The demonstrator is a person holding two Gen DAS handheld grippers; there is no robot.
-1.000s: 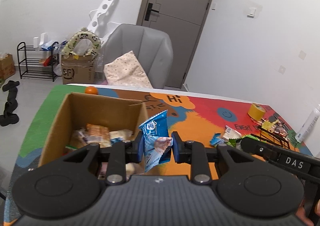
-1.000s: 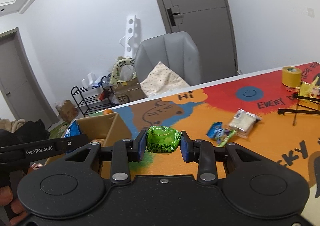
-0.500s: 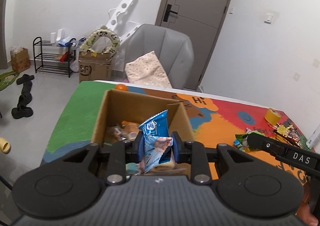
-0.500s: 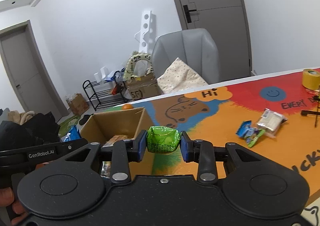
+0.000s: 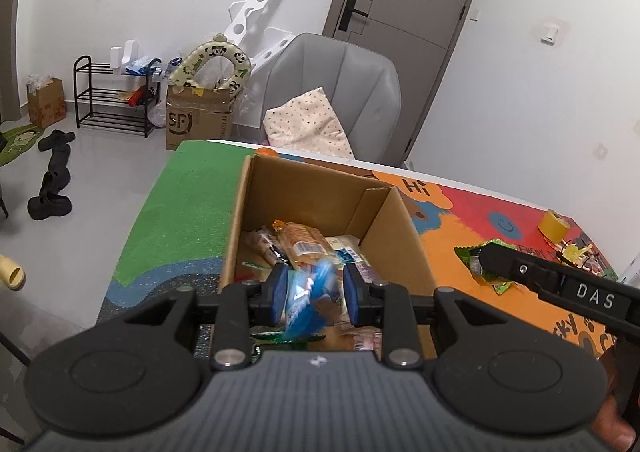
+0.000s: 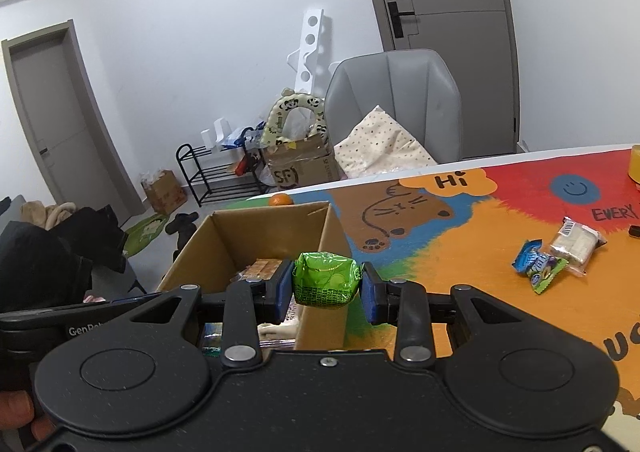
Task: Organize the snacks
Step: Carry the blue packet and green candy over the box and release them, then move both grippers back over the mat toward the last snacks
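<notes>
An open cardboard box (image 5: 320,176) with several snack packs inside stands on the colourful table mat. My left gripper (image 5: 314,294) hangs over the box's near part, shut on a blue snack packet (image 5: 316,288) that looks blurred and sags low between the pads. My right gripper (image 6: 325,288) is shut on a green wrapped snack (image 6: 324,278), held just above the box's right wall (image 6: 332,236). In the left wrist view the green snack (image 5: 472,252) shows to the right of the box, at the tip of the right gripper's black body.
Loose snacks lie on the orange part of the mat: a blue-and-green packet (image 6: 538,264) and a clear-wrapped one (image 6: 576,244). An orange (image 6: 280,199) sits behind the box. A yellow tape roll (image 5: 554,222) is at the far right. A grey chair (image 5: 332,92) stands behind the table.
Both grippers have moved left towards the box with their snacks. The left one now stands over the box's inside, and its blue packet has dropped lower between the pads and turned blurry.
</notes>
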